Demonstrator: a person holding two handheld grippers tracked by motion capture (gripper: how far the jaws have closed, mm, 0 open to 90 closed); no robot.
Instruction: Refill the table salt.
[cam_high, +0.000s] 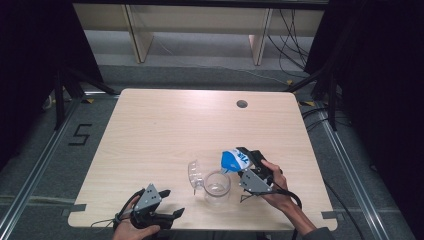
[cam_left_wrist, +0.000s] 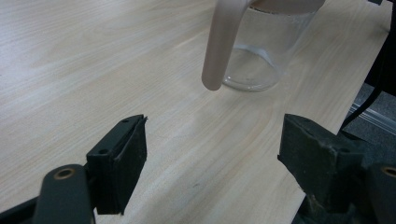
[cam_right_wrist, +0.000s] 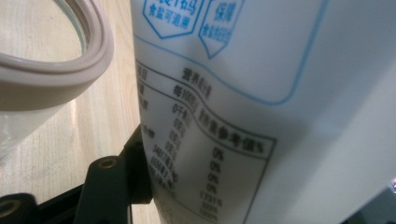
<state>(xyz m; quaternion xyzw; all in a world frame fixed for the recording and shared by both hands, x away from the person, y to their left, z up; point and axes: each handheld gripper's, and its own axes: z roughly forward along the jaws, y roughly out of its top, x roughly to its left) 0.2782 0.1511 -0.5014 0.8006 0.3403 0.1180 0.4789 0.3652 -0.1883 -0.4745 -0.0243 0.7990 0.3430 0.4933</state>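
Left to right across the high view. The left claw (cam_high: 167, 202) lies at the front-left corner of the tabletop (cam_high: 165, 125), close to the near edge, its jaws standing wide apart with nothing between them; in the left gripper view bare wood lies between the jaws, and the tabletop's edge drops away just beyond the jaw on that view's right. Open wood stretches from this claw to the left edge and to the far edge. Near the front centre stands a clear glass jar (cam_high: 217, 186), upright, its hinged lid (cam_high: 194, 173) swung open to its left; the left gripper view shows the jar's base (cam_left_wrist: 254, 56) resting flat on the wood and a pale loop hanging down its side. Just right of the jar, the right claw (cam_high: 244, 160) grips a blue-and-white pouch (cam_high: 234, 160), tilted toward the jar's mouth; the right gripper view shows the pouch's printed face (cam_right_wrist: 261, 93) against one jaw and the jar's rim (cam_right_wrist: 70, 70) just beside it. A cable hole (cam_high: 242, 104) lies near the far edge, well apart from both claws.
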